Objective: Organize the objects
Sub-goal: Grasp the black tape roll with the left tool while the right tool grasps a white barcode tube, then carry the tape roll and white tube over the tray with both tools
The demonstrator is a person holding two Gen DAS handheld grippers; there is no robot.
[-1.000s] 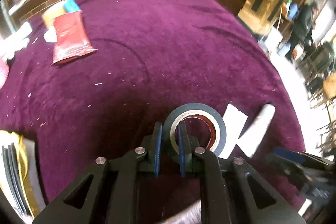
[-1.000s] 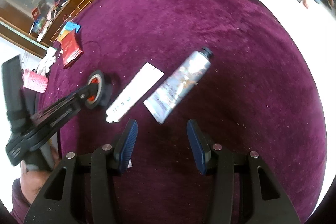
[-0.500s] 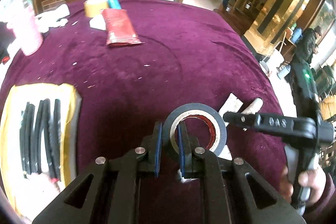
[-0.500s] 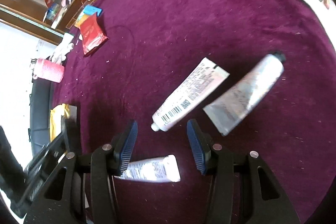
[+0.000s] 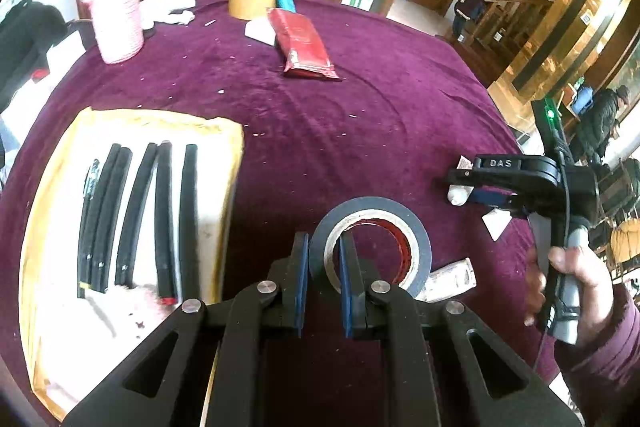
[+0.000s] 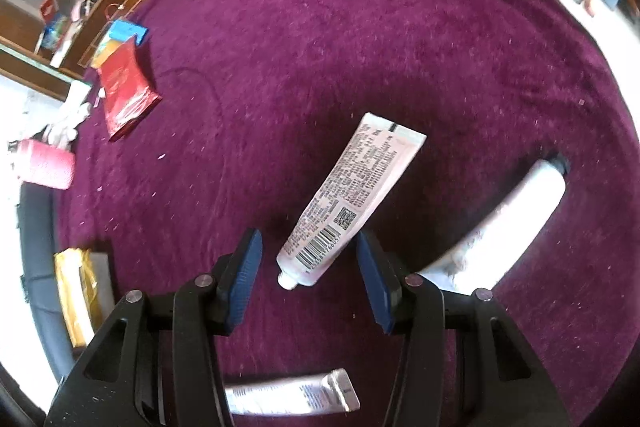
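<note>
A black tape roll [image 5: 416, 247] with a white and red core hangs above the purple tablecloth [image 5: 360, 131], and my left gripper [image 5: 324, 247] is shut on its wall. In the right wrist view my right gripper [image 6: 309, 243] is open. The cap end of a pink-white tube with a barcode [image 6: 360, 183] shows between its blue pads [image 6: 244, 267], which do not touch it. A plain white tube [image 6: 520, 211] lies to the right and a small tube [image 6: 292, 397] lies under the gripper body. A hand [image 5: 576, 275] holds the right gripper at the right edge of the left wrist view.
A yellow-rimmed white tray [image 5: 160, 119] with several black sticks [image 5: 132, 211] lies at the left. Farther back are a pink bottle [image 5: 118, 23], a red packet [image 5: 304, 47] and a tan tape roll [image 5: 252, 1]. The table's edge curves close on the right.
My left gripper has carried the tape roll to the left, so the tray of black sticks has come into view. My right gripper has moved over the barcode tube.
</note>
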